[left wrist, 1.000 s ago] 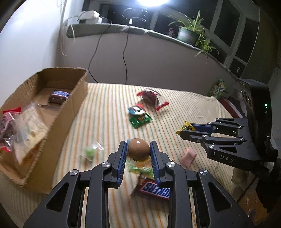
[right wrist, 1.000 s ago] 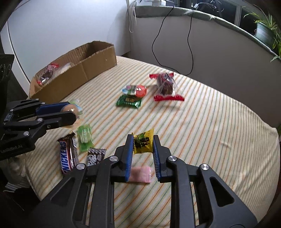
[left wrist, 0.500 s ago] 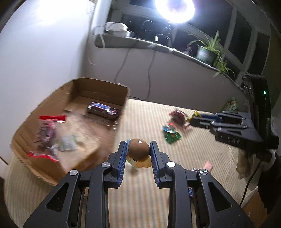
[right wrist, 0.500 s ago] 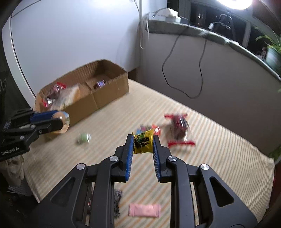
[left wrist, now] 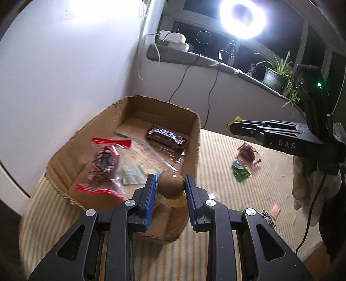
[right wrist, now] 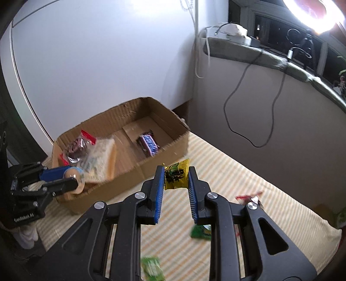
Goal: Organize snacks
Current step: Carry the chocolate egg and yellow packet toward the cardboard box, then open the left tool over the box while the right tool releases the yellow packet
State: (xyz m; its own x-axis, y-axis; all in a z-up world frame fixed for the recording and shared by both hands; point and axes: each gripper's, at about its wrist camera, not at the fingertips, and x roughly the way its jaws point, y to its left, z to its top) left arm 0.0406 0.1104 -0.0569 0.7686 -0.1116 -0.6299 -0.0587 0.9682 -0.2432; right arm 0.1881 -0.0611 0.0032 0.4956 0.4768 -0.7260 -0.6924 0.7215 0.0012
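Cardboard box (left wrist: 195, 138) lies ahead and below both grippers, long axis running away along the wall. Left gripper (left wrist: 170, 188), clamped on a brown ball snack (left wrist: 171, 183), sits at the near wall, so it is nearer. Right gripper (right wrist: 175, 176) pinches a yellow packet (right wrist: 176, 176) short of the box's side. Only the right view shows that gap; the left view shows the Snickers (left wrist: 166, 136) inside.

A lived-in home room: a bed with a striped cover (left wrist: 216, 151) fills the lower frame, a window ledge (left wrist: 216, 62) at upper right carries potted plants (left wrist: 276, 73), chargers and trailing cables (right wrist: 248, 108), and a ring light (left wrist: 242, 17) glares above.
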